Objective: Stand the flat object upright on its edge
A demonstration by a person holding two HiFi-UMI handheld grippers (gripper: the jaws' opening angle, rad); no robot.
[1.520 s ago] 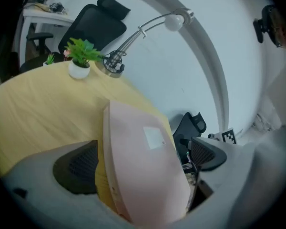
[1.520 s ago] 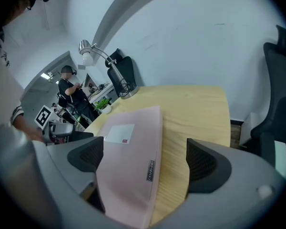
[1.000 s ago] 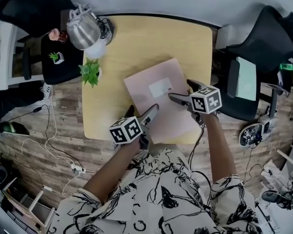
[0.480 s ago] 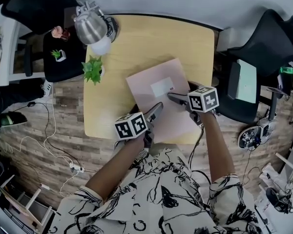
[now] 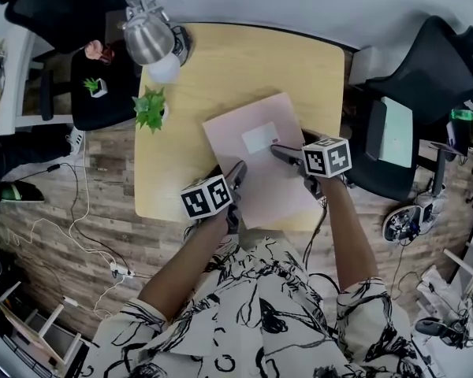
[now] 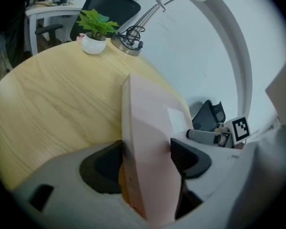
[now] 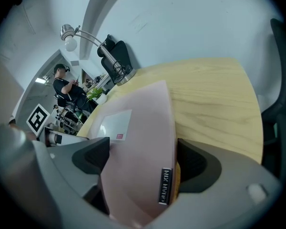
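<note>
Pink case, gripped at both sides on the tabletop.

The pink case, marked by a white label, is seen lying on the near right part of the tabletop, with its near end at the front edge. The left tool is clenched on the case's left side: its jaws have just been closing, and the case is pressed between both dark pads, where its near part is seen curving upward. The right tool is set on the right side; its jaws have also just been closing a little, and the gap is filled by the case from pad to pad. A desk lamp and a potted plant are placed at the far left, well apart from the case.
</note>
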